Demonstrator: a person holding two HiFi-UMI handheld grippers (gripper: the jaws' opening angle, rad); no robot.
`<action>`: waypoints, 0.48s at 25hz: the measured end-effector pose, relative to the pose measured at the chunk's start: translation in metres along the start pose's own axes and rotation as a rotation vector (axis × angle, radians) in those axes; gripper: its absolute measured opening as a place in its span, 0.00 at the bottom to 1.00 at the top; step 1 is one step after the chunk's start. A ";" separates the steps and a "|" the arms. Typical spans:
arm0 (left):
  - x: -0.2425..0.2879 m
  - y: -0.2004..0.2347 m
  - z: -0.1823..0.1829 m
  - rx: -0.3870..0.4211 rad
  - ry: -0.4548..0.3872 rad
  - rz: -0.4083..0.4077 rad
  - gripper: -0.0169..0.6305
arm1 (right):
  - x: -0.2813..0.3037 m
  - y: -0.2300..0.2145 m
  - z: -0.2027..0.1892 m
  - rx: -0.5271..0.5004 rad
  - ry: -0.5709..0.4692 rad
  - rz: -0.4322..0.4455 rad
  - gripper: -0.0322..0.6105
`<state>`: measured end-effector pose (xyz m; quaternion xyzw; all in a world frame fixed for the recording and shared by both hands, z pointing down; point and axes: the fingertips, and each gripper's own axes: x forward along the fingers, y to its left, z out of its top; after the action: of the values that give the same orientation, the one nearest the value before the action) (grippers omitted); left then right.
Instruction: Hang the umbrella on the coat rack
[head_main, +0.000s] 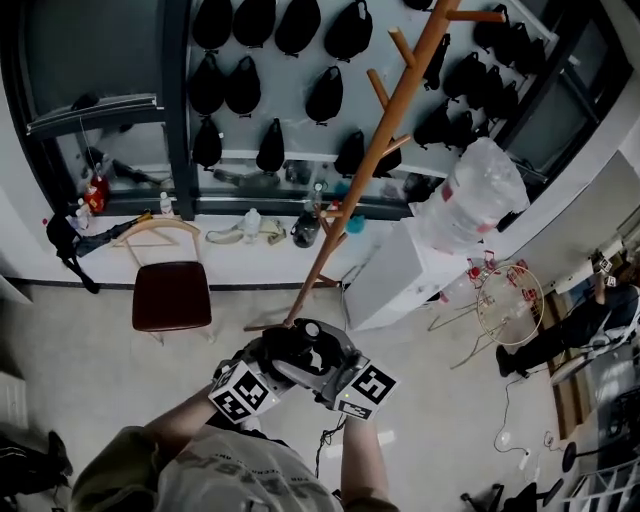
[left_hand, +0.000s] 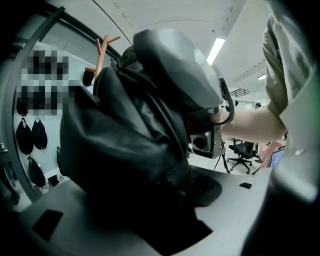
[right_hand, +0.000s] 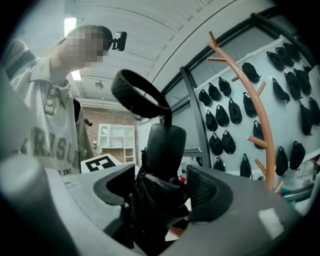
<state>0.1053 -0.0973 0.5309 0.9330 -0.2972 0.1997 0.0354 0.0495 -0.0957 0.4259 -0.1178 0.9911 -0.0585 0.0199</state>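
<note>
Umbrella (left_hand: 125, 150), black fabric, folded short, sat clamped twice: left gripper (left_hand: 150, 210) squeezed its bunched canopy, right gripper (right_hand: 162, 190) pinched below the stubby handle, whose black strap loop (right_hand: 120, 89) stood straight up past the pads. Beyond, up-right, leaned the orange wooden coat rack (right_hand: 268, 140).

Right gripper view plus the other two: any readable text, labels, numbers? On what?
"RIS": large letters on the person's shirt, partly cut off.
"ONE": smaller line below, same shirt.
Marker cubes: square patterns only.
Head view shirt print: too blurred.
Umbrella, coat rack: none.
</note>
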 end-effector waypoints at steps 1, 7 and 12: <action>0.003 0.005 0.000 -0.006 0.004 0.000 0.46 | 0.002 -0.005 -0.001 0.010 -0.006 0.008 0.54; 0.018 0.035 -0.001 0.006 -0.001 0.009 0.47 | 0.014 -0.031 -0.003 0.032 -0.017 0.025 0.39; 0.028 0.065 0.000 0.039 -0.023 0.010 0.50 | 0.033 -0.056 -0.001 0.022 -0.002 0.019 0.36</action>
<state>0.0895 -0.1658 0.5388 0.9342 -0.2984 0.1949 0.0129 0.0304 -0.1574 0.4332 -0.1084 0.9914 -0.0692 0.0229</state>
